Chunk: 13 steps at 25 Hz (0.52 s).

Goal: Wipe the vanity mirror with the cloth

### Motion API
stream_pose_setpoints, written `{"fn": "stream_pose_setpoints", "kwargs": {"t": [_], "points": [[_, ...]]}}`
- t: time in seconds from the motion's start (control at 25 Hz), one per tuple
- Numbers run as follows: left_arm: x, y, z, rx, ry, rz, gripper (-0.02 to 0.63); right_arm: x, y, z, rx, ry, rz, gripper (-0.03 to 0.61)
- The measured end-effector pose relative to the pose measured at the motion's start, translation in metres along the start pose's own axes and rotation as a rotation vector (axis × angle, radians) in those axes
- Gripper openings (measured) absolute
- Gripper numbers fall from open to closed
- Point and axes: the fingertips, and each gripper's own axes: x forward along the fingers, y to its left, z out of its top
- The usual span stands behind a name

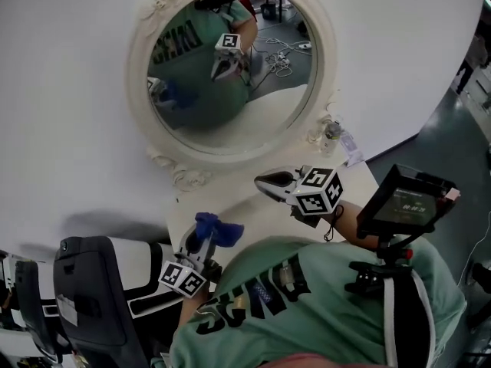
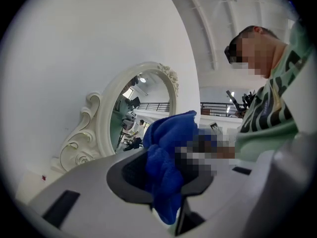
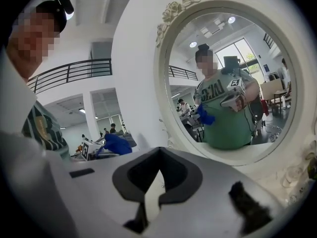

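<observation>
While left gripper (image 2: 167, 190) fingers clamp cloth (image 2: 168, 148), tips hidden, right gripper (image 3: 150, 198) fingers closed, empty.

The vanity mirror's (image 1: 230, 90) top rim is cut off by the head view's upper edge, the blue cloth (image 2: 166, 157) hides its lower right rim in the left gripper view, and the small object (image 1: 331, 133) just beside that rim is too small to tell.

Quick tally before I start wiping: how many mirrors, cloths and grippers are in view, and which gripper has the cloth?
Vanity mirror: 1
Blue cloth: 1, clamped in the left gripper's jaws
Grippers: 2, the left gripper and the right gripper, whose jaws are together on nothing
Total: 4
</observation>
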Motion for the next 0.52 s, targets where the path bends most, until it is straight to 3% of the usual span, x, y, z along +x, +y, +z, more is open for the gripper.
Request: {"fn": "stream_pose_setpoints", "kwargs": {"t": [0.52], "points": [[0.009, -0.013, -0.015, 0.021, 0.04, 0.005, 0.118, -0.006, -0.002, -0.007, -0.012, -0.008, 0.015, 0.011]]}}
